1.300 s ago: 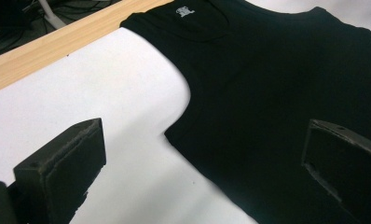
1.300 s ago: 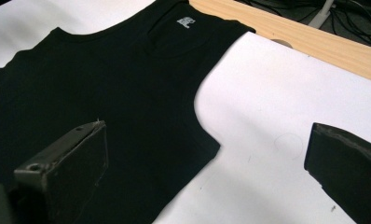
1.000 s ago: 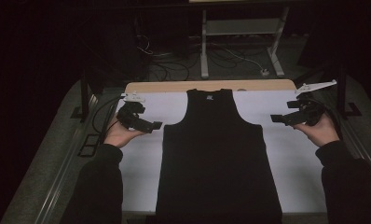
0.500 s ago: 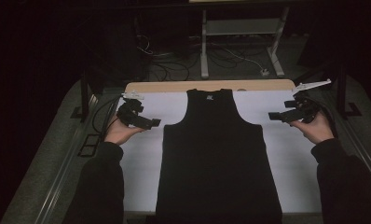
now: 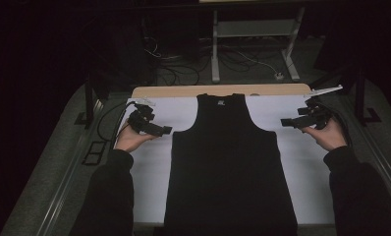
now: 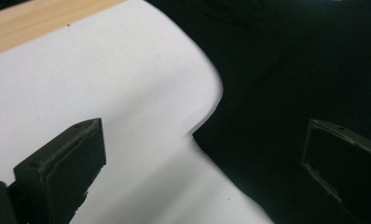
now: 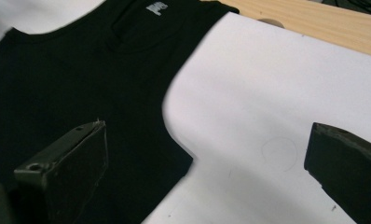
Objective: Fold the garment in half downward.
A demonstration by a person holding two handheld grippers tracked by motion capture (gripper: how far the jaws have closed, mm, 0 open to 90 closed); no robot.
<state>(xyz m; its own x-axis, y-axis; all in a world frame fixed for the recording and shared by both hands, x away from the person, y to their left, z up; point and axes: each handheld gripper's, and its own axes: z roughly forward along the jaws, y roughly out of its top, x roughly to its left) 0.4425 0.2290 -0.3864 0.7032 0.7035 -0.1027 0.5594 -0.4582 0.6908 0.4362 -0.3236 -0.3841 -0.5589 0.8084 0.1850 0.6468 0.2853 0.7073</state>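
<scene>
A black tank top (image 5: 231, 162) lies flat in the middle of the white table (image 5: 301, 187), neck at the far end. No fold is made yet, so all the work is left. The left tool (image 5: 160, 130) waits just beside its left armhole, wide open, holding nothing. The right tool (image 5: 288, 123) waits near the right armhole, wide open and empty too. Since a second ago both tools have barely moved
</scene>
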